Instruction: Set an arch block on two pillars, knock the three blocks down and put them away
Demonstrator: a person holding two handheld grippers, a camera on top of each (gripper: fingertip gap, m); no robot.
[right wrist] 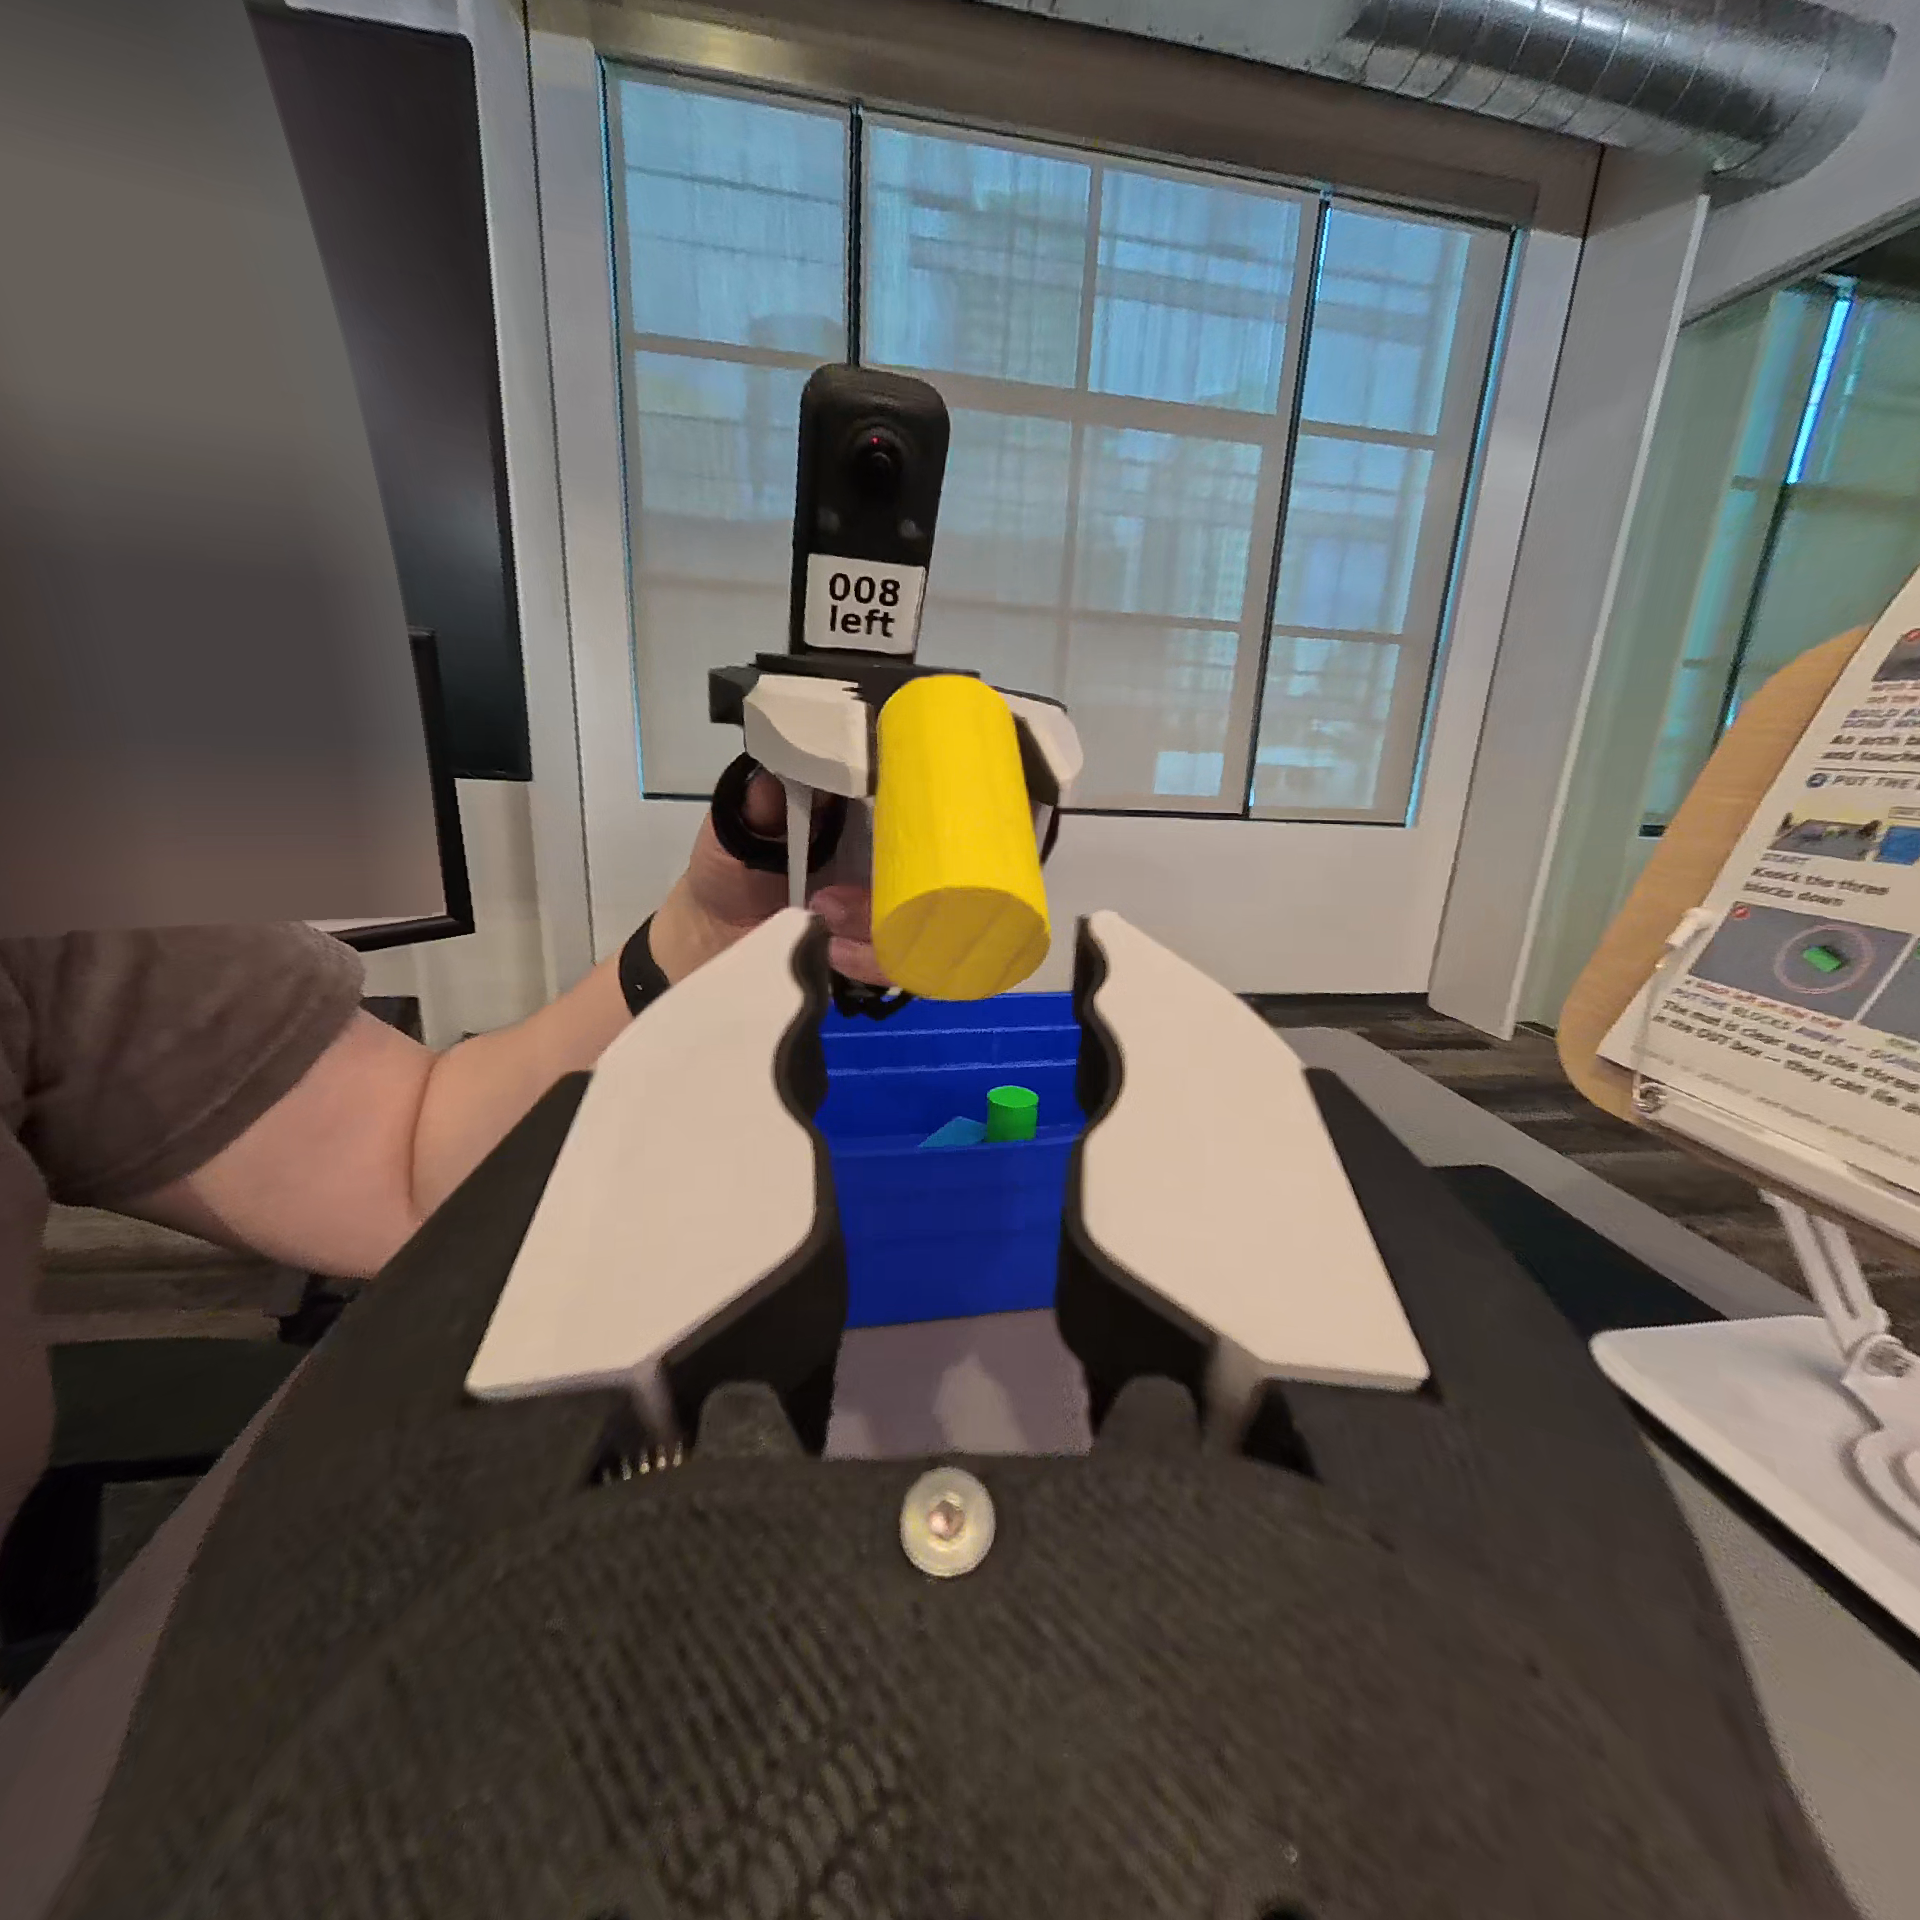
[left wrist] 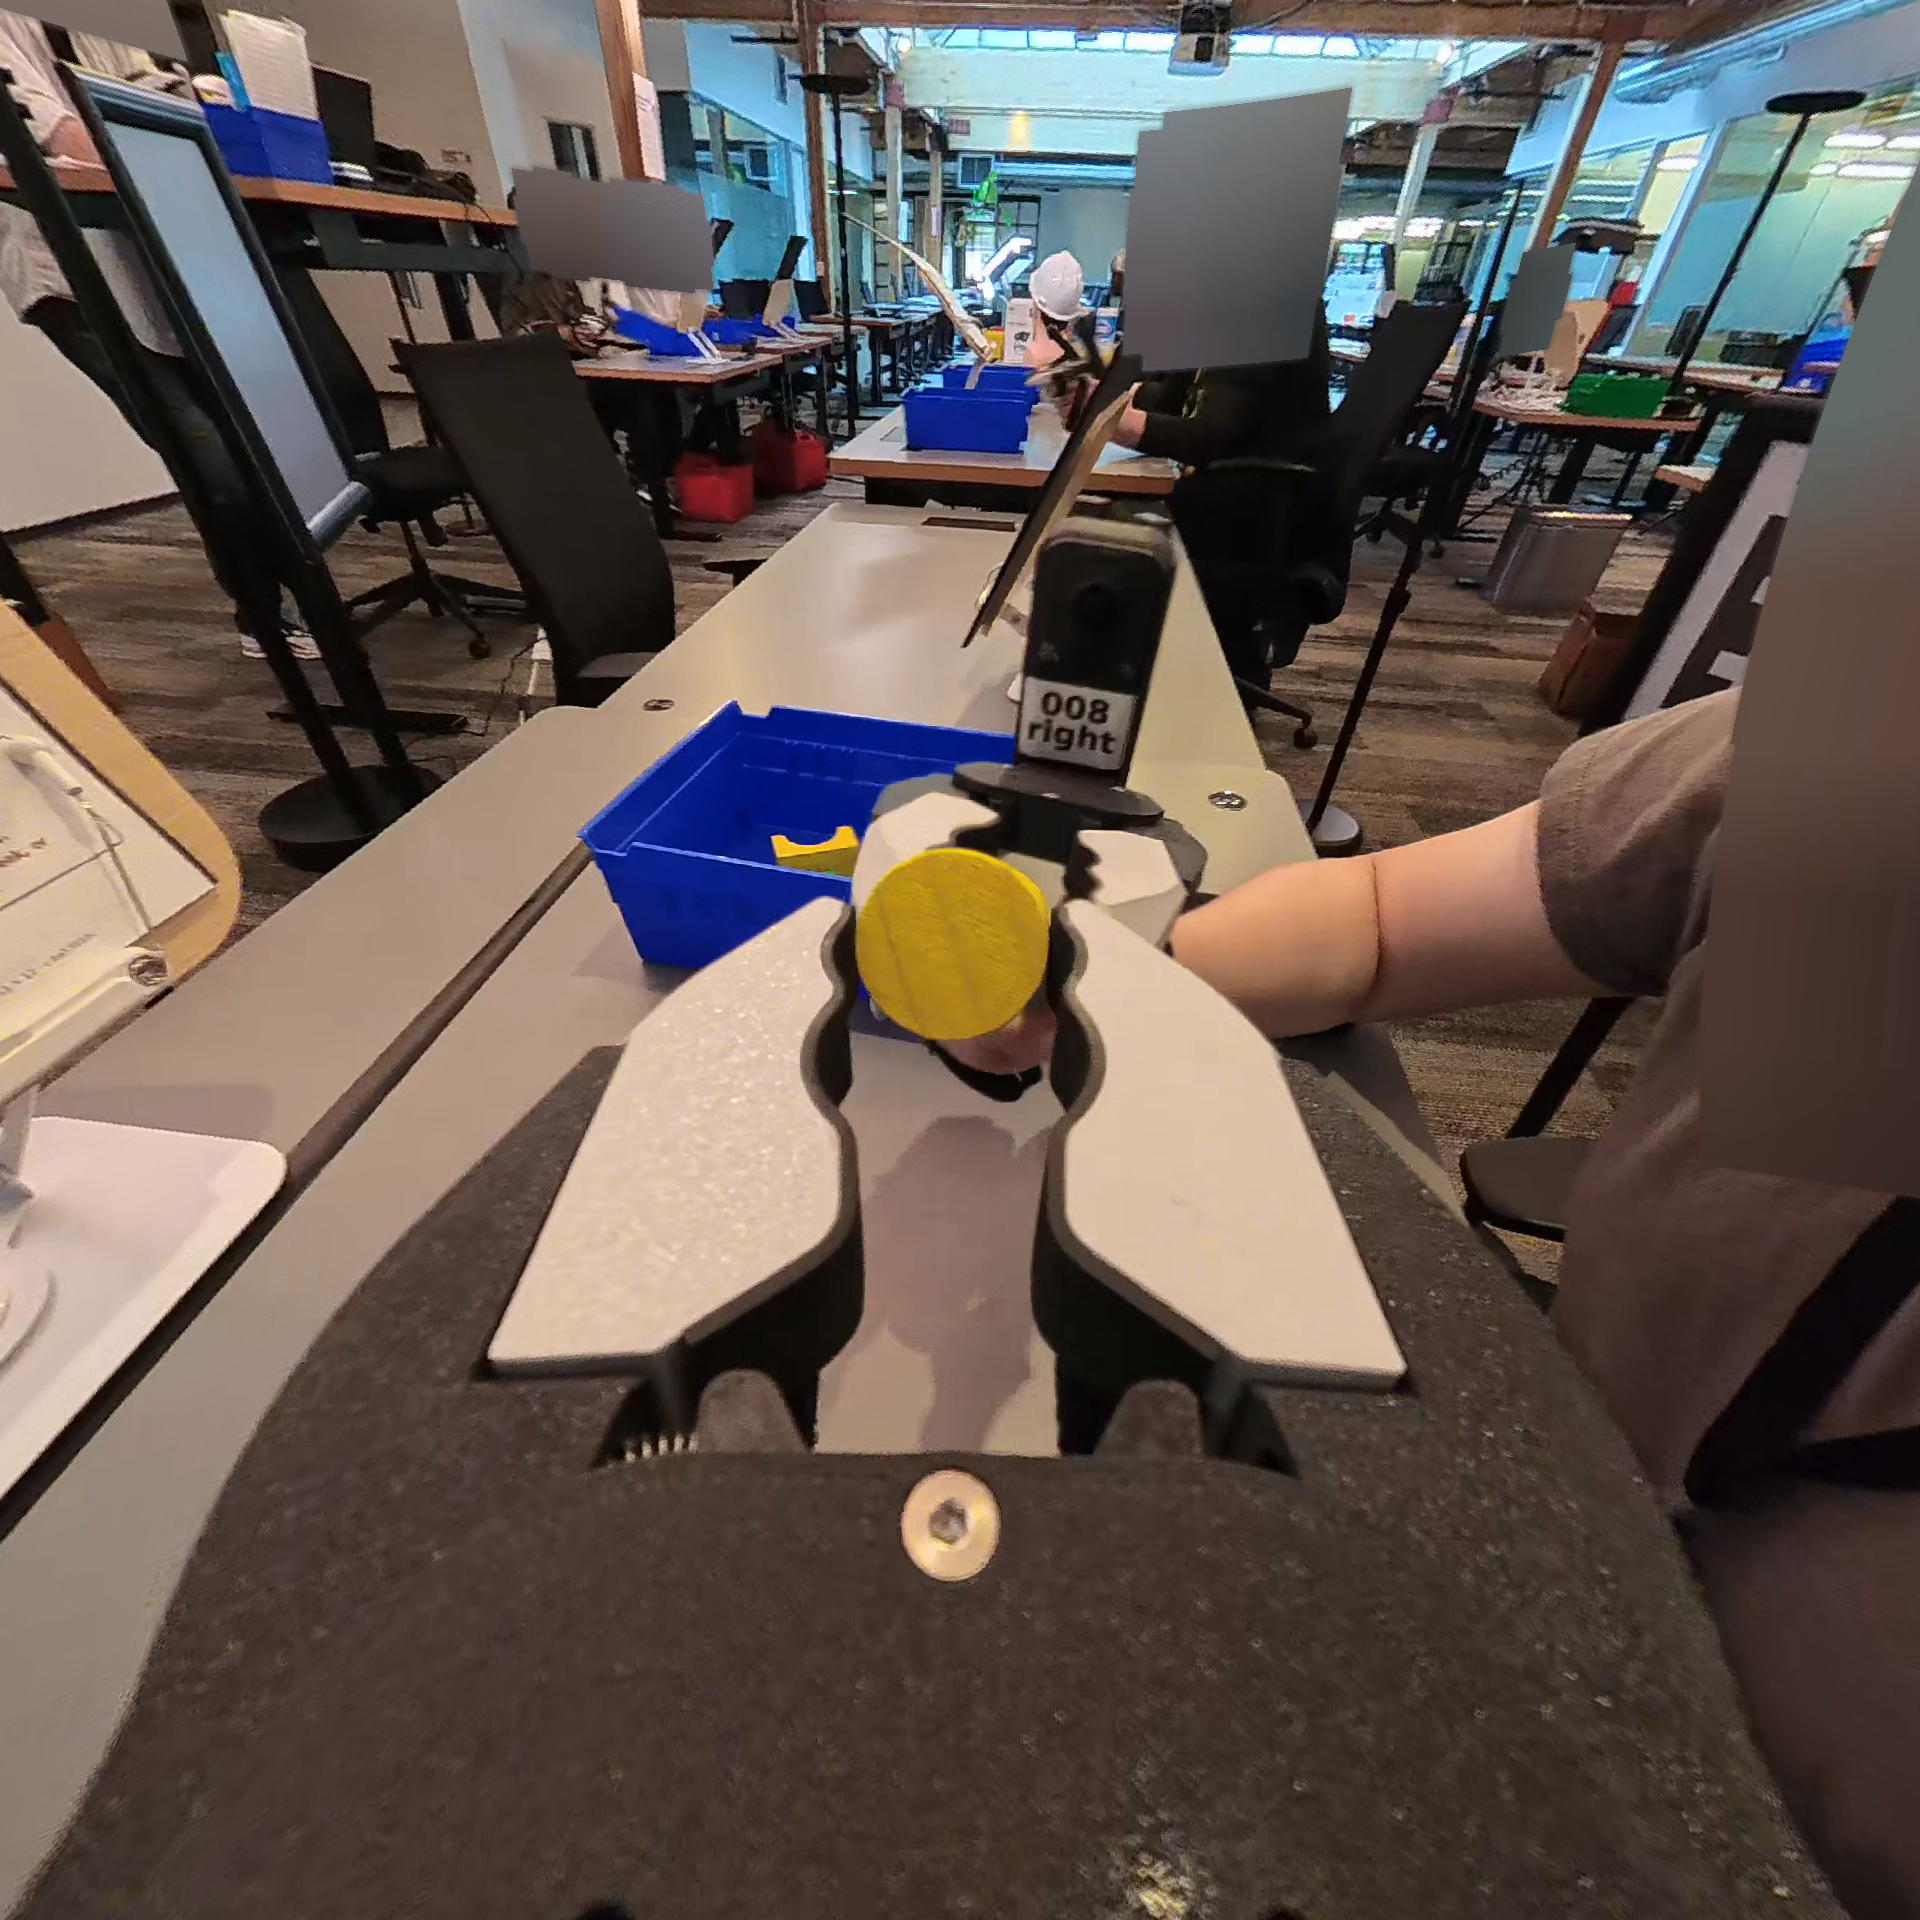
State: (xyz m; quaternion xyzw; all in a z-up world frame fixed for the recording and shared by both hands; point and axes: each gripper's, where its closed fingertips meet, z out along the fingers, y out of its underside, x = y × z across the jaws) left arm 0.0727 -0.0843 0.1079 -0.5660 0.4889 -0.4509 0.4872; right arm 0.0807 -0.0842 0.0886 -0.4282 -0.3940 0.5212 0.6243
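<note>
My left gripper (left wrist: 951, 914) is shut on one end of a yellow cylinder block (left wrist: 951, 940) and holds it level in the air. In the right wrist view the cylinder (right wrist: 956, 831) sticks out of the left gripper (right wrist: 925, 727) towards me. Its free end sits between the fingertips of my right gripper (right wrist: 945, 920), which is open and apart from it on both sides. A blue bin (left wrist: 717, 831) on the table holds a yellow arch block (left wrist: 816, 847). A blue bin (right wrist: 945, 1226) below the right gripper holds a green cylinder (right wrist: 1011, 1112) and a blue block (right wrist: 951, 1132).
The grey table (left wrist: 416, 987) runs away from me. An instruction sheet on a white stand (right wrist: 1787, 935) is at the table's side; it also shows in the left wrist view (left wrist: 62, 883). The person's forearm (left wrist: 1351, 935) reaches in from the right. Chairs and desks stand beyond. My two grippers' fingertips are within a few centimetres of each other.
</note>
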